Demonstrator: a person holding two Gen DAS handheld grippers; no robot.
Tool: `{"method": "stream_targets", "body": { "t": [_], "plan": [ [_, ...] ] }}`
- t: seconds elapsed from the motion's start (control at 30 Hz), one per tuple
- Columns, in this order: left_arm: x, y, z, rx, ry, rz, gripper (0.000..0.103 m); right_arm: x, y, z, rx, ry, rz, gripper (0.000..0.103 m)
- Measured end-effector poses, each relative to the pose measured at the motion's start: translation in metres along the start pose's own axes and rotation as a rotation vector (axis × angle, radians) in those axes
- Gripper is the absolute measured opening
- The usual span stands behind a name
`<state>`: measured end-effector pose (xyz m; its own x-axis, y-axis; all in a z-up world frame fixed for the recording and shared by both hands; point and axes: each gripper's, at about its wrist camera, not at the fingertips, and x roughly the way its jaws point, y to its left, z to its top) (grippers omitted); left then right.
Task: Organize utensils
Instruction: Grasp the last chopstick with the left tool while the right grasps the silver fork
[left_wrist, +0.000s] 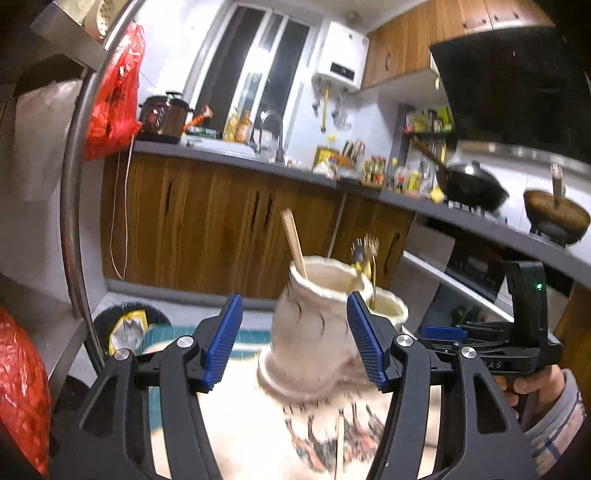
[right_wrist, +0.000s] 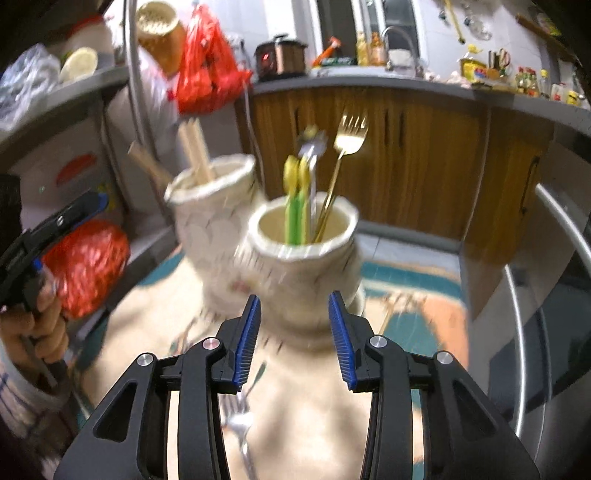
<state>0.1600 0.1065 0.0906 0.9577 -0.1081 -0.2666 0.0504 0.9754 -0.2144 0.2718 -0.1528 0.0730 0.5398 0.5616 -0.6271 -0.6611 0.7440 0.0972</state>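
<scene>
Mostly sorted, by the look of it; two cream ceramic jars on a patterned cloth over the bench (right_wrist: 317, 424), most utensils already standing in them.

Left jar (right_wrist: 210, 221), upper-left of centre in the right wrist view: wooden chopsticks (right_wrist: 195, 147) upright inside, one more wooden piece leaning out toward the left; nothing else visible in it.

Right jar (right_wrist: 303, 254), centre of frame, touching or just in front of the left jar: gold fork (right_wrist: 349, 136) tines up, two green-handled pieces with yellow tops (right_wrist: 295, 206), one silver-headed utensil between them, blurred, kind not clear.

Same pair in the left wrist view: chopstick jar (left_wrist: 314, 325) centre frame, fork jar (left_wrist: 388, 306) behind it to the right, mostly hidden.

Left to do, judged only: a silver fork (right_wrist: 240, 421) flat on the cloth, low centre of the right wrist view, between the fingers and the jar; a thin stick-like piece (left_wrist: 338, 443) on the cloth at the bottom of the left wrist view, likely a loose chopstick, too smeared to confirm; both presumably bound for the matching jars.

Left gripper (left_wrist: 293, 339): fingers spread wide, either side of the chopstick jar in frame, holding nothing; contact with the jar not clear.

Right gripper (right_wrist: 293, 339): fingers spread, empty, low before the fork jar.

Heavy motion blur in both views; fine detail unreliable.
</scene>
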Motion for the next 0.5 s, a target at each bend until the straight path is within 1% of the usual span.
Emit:
{"method": "stream_targets", "body": {
  "t": [0.03, 0.1, 0.3, 0.37, 0.5],
  "plan": [
    [0.001, -0.003, -0.004, 0.009, 0.025, -0.001, 0.059, 0.0, 0.004, -0.006, -0.008, 0.016, 0.004, 0.042],
    [0.005, -0.007, -0.013, 0.028, 0.073, -0.007, 0.059, 0.0, 0.011, -0.018, -0.023, 0.044, 0.019, 0.047],
    [0.025, -0.018, -0.042, 0.085, 0.253, -0.031, 0.059, 0.001, 0.028, -0.043, -0.05, 0.136, 0.059, 0.047],
    [0.033, -0.023, -0.053, 0.125, 0.331, -0.043, 0.059, 0.001, 0.032, -0.048, -0.074, 0.174, 0.046, 0.047],
    [0.043, -0.029, -0.067, 0.161, 0.421, -0.072, 0.059, 0.007, 0.045, -0.059, -0.164, 0.28, 0.01, 0.047]
  ]
}}
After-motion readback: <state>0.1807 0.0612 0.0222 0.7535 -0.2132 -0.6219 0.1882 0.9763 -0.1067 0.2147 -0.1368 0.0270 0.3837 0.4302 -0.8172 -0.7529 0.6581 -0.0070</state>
